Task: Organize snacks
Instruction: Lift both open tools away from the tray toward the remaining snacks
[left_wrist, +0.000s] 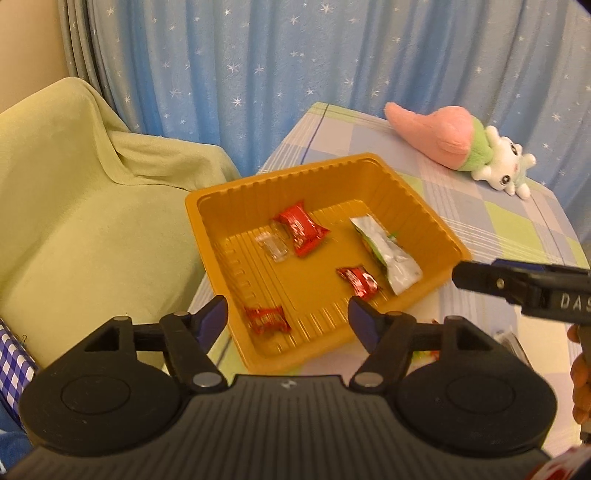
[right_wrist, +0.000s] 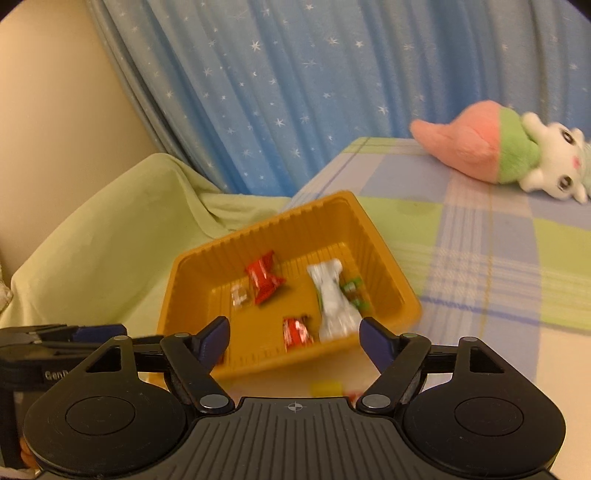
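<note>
A: Snacks, then. How many, and where?

B: Five in all, every one inside the single orange tray (left_wrist: 439, 236) that sits on the checked cloth (left_wrist: 491, 214) of the tabletop. Three are red: a large red packet (left_wrist: 302, 228) toward the far side, a small red packet (left_wrist: 357, 281) near the middle, and another small red one (left_wrist: 266, 319) by the near wall. Then one clear wrapper (left_wrist: 272, 245) just beside the large red packet, and one long silver pouch (left_wrist: 388, 254) with green print lying along the right side.

A: Are any of them touching?

B: The clear wrapper and the large red packet lie edge to edge. The rest are apart.

A: And the tools?

B: Two. The left tool (left_wrist: 288, 314) hangs above the near edge of the tray with its blue fingers spread and nothing between them. The right tool (right_wrist: 293, 334) is likewise released, fingers wide apart and bare, over the tray's near right corner. Its view is a little blurred.

A: Can each see the other?

B: Yes. In the left wrist view the right tool's dark tip comes in from the right edge, near the tray's right corner. In the right wrist view the left tool shows low at the left.

A: Anything else around?

B: One plush toy (left_wrist: 476, 147), pink, green and white, lying at the far end of the tabletop; one pale green throw (left_wrist: 92, 206) over a seat to the left; and a blue starred curtain (left_wrist: 295, 74) behind.
</note>
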